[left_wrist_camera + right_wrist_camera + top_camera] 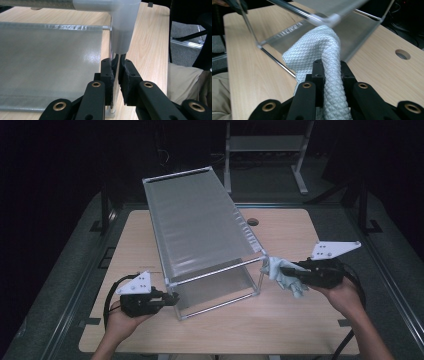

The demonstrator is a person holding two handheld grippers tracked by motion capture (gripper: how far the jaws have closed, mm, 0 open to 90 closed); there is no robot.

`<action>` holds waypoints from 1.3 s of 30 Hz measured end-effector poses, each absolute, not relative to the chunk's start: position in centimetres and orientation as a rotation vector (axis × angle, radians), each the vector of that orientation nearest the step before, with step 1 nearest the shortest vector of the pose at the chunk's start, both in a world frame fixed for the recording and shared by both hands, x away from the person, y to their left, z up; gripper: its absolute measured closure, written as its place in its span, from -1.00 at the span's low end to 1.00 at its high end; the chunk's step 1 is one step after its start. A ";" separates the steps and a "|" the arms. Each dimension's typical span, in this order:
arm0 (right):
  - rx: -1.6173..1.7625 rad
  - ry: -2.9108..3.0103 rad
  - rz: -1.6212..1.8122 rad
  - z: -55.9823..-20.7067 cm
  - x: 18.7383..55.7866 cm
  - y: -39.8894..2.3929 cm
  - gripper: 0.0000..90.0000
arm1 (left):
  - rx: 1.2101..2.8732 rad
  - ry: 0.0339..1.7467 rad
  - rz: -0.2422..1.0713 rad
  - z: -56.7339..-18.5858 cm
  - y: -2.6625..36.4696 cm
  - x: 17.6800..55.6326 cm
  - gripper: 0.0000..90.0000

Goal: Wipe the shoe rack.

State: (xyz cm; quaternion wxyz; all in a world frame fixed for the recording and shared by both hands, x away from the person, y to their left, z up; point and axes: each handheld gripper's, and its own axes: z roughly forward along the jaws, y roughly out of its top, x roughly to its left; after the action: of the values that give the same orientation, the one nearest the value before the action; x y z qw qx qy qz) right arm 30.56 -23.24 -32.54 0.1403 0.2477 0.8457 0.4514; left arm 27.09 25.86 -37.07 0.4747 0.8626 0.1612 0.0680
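Left gripper [172,298], lower left of the high view: I have its jaws clamped on the near-left upright post [115,75] of the shelf rack [200,227], just under the white corner joint [123,22]. That pins the frame.

Right gripper [289,270], right of centre: jaws pinched tight on a pale blue quilted cloth [322,50]. The cloth is bunched against the rack's near-right top corner [334,18], touching it.

My read on the step: wiping the frame, now at that corner. The next move needs the cloth dragged along the top front rail [215,271] toward my left hand, with light pressure and the left grip kept firm so the rack doesn't skate.

The rack sits diagonally mid-table, tilted, its far end raised toward the upper centre. The table [300,330] has open wood in front of and right of the rack; its near edge is close under both hands. The cable hole [252,221] sits just beyond the rack, with a metal stand [265,150] farther off.
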 end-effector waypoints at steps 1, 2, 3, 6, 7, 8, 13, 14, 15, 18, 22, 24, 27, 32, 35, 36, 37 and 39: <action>0.724 2.439 1.304 -32.7 30.7 -23.4 0.75 | 2.110 0.395 0.169 -37.1 26.1 27.0 0.80; 0.737 2.436 1.304 -32.8 30.9 -23.5 0.75 | 2.110 0.397 0.168 -37.1 26.4 26.9 0.80; 0.738 2.435 1.303 -32.9 31.0 -23.6 0.75 | 2.110 0.401 0.169 -37.1 26.6 26.8 0.80; 0.738 2.429 1.325 -33.0 30.9 -23.3 0.75 | 2.109 0.399 0.169 -37.1 27.0 26.6 0.80; 0.728 2.432 1.327 -32.9 30.9 -23.0 0.75 | 2.107 0.397 0.170 -37.1 27.0 26.5 0.80; 0.716 2.438 1.328 -32.9 30.9 -22.5 0.75 | 2.107 0.393 0.167 -37.1 27.0 26.4 0.80; 0.682 2.501 1.279 -34.0 31.4 -20.4 0.75 | 2.104 0.388 0.166 -37.1 27.1 26.3 0.80; 0.684 2.508 1.268 -34.4 31.5 -20.2 0.75 | 2.105 0.386 0.166 -37.1 27.2 26.3 0.80; 0.691 2.520 1.259 -34.9 31.6 -20.0 0.75 | 2.106 0.386 0.166 -37.1 27.2 26.3 0.80; 0.733 2.550 1.247 -36.9 32.0 -19.7 0.75 | 2.102 0.385 0.169 -37.2 27.2 26.3 0.80; 0.777 2.564 1.267 -38.6 32.2 -19.7 0.75 | 2.094 0.387 0.168 -37.3 27.2 26.2 0.80; 0.761 2.551 1.283 -37.9 32.0 -20.0 0.75 | 2.088 0.390 0.170 -37.3 27.2 26.2 0.80; 0.719 2.494 1.341 -35.9 31.5 -20.4 0.75 | 2.088 0.386 0.171 -37.3 27.1 26.2 0.80; 0.720 2.532 1.275 -37.0 31.4 -19.8 0.75 | 2.090 0.386 0.172 -37.3 27.0 26.2 0.80; 0.784 2.577 1.237 -39.9 32.0 -19.6 0.75 | 2.091 0.384 0.172 -37.3 27.0 26.2 0.80; 0.805 2.592 1.230 -40.8 32.2 -19.5 0.75 | 2.091 0.384 0.169 -37.3 27.0 26.2 0.80; 0.824 2.604 1.219 -41.6 32.3 -19.4 0.75 | 2.091 0.383 0.169 -37.3 27.0 26.3 0.80; 0.845 2.612 1.223 -42.4 32.4 -19.4 0.75 | 2.088 0.381 0.166 -37.3 27.0 26.3 0.80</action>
State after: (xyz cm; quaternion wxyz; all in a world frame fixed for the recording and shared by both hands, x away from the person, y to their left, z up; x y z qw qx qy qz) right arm 32.40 -19.35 -42.43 0.0683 0.2807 0.8671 0.4059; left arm 26.30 27.00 -37.34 0.4849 0.8578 0.1564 0.0683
